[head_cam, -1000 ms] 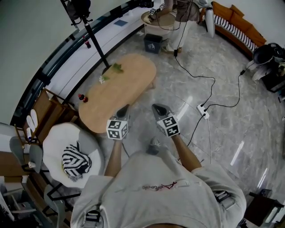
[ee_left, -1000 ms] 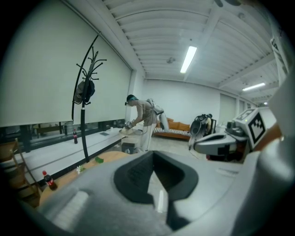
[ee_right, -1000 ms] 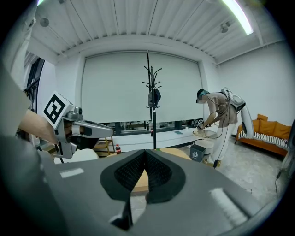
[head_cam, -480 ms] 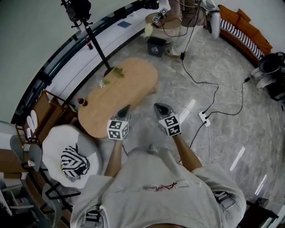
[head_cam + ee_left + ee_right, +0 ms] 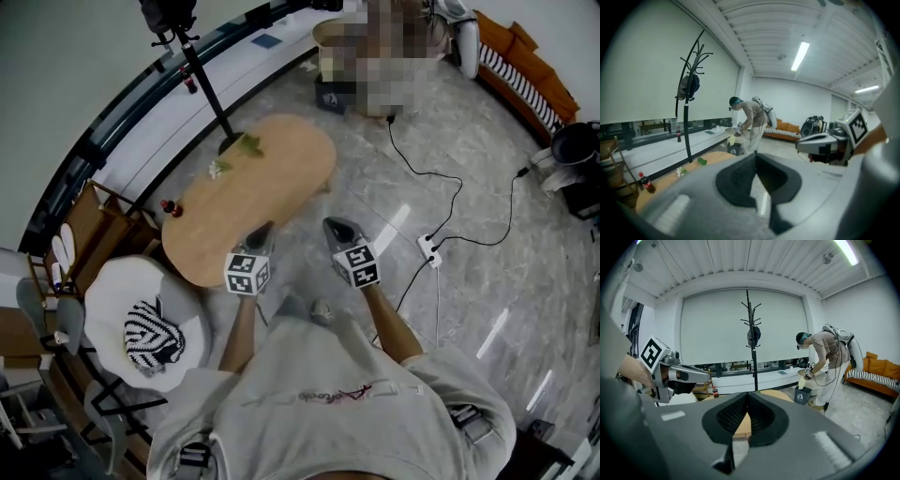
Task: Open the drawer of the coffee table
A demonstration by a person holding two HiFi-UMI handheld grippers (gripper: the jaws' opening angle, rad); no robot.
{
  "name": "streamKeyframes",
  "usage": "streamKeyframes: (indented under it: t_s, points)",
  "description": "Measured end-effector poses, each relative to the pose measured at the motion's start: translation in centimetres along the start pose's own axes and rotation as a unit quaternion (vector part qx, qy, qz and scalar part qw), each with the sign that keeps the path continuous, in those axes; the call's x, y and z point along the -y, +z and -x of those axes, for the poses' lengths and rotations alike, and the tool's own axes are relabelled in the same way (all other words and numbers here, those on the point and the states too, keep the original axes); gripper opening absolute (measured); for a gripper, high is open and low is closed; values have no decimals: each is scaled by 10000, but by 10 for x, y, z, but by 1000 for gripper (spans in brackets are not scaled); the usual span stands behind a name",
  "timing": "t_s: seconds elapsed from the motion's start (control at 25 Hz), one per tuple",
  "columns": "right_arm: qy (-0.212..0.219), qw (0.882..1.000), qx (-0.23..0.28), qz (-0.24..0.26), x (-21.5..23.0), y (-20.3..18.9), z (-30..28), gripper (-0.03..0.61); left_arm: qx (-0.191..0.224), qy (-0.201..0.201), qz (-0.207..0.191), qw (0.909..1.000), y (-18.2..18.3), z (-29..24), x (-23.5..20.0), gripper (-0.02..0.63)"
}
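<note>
Since a second ago the head view has crept forward a touch. The power strip (image 5: 429, 248) sits lower in frame and the counter (image 5: 272, 178) (that's the oval wooden coffee table) is a hair nearer, while both grippers keep the same side-by-side pose.

Counting things up: two grippers and one counter. On the counter are one red-capped bottle (image 5: 170, 206) at the left edge, plus one small white flower (image 5: 216, 169) and one green leaf (image 5: 248, 143) toward the far end.

Left gripper (image 5: 262, 232) points at the counter's near right edge, its fingers (image 5: 740, 180) pressed together with nothing between them. Right gripper (image 5: 334, 225) is over bare floor just beside the counter, fingers (image 5: 733, 420) also closed on nothing. Can't make out the drawer from any view.

Around it:
- one coat stand (image 5: 202, 80) at the counter's far side
- one white armchair (image 5: 122, 281) just beside the near left end, with one striped cushion (image 5: 155, 339) on it
- one black cable (image 5: 417, 172) snaking across the floor on the right
- one orange sofa (image 5: 530, 66) well back
- one other person (image 5: 825, 357) bent over near a bin (image 5: 802, 394)
</note>
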State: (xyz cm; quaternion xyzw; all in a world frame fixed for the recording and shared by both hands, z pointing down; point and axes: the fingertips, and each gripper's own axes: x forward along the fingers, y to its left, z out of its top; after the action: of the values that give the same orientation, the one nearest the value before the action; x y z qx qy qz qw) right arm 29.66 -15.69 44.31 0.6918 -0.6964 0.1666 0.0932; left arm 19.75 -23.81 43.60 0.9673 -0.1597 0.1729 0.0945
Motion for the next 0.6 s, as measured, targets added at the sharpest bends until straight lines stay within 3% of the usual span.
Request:
streamKeyframes:
  t_s: [0.32,0.6]
  points:
    - [-35,9998,-88,164,12,26,-50,5,136,-52,88,9999,23,-24,-44,0]
    - [547,9969,-101,557,-35,69,-130,5,354,567,340,9972,35,9,-131,0]
